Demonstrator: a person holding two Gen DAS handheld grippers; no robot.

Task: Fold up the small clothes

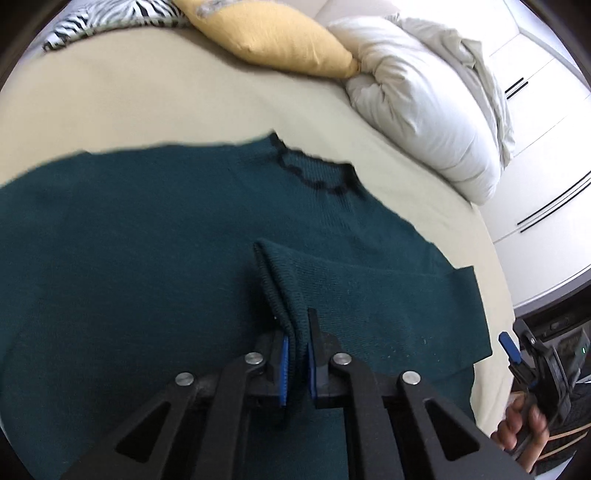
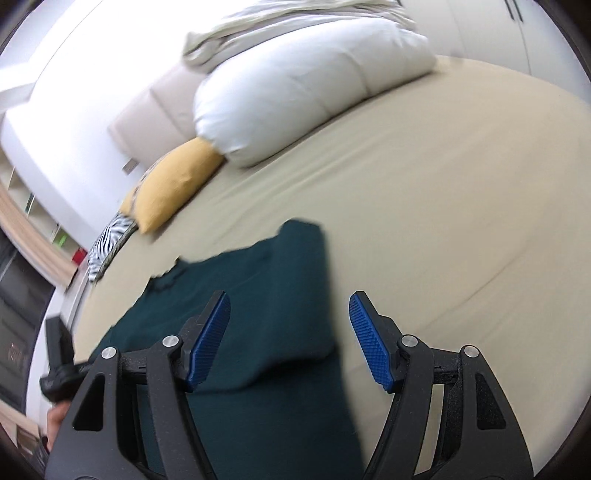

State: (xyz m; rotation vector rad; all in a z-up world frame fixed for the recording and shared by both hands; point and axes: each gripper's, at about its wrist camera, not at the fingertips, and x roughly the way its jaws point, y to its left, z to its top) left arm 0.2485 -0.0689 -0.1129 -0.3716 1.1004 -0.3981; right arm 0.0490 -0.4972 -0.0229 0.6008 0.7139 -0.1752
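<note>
Left wrist view, left gripper (image 1: 297,350) pinching sweater (image 1: 129,240) sleeve edge, bed (image 1: 147,99)

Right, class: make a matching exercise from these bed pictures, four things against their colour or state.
Things:
1. left gripper
2. right gripper
3. sweater
4. cushion beside the white pillow

Descriptions:
A. yellow
B. jaws apart, nothing held
C. dark green, spread on the bed
D. closed on a fold of knit fabric

Pairs: 1-D, 2-B, 3-C, 4-A

Left black plastic two-finger gripper (image 1: 297,354): triangular cut-out arms, silver round pivot screws, ribbed blue rubber pads. Right black plastic two-finger gripper (image 2: 290,341): same build, blue ridged pads (image 2: 369,341). Bare hand (image 1: 521,428) on handle.
</note>
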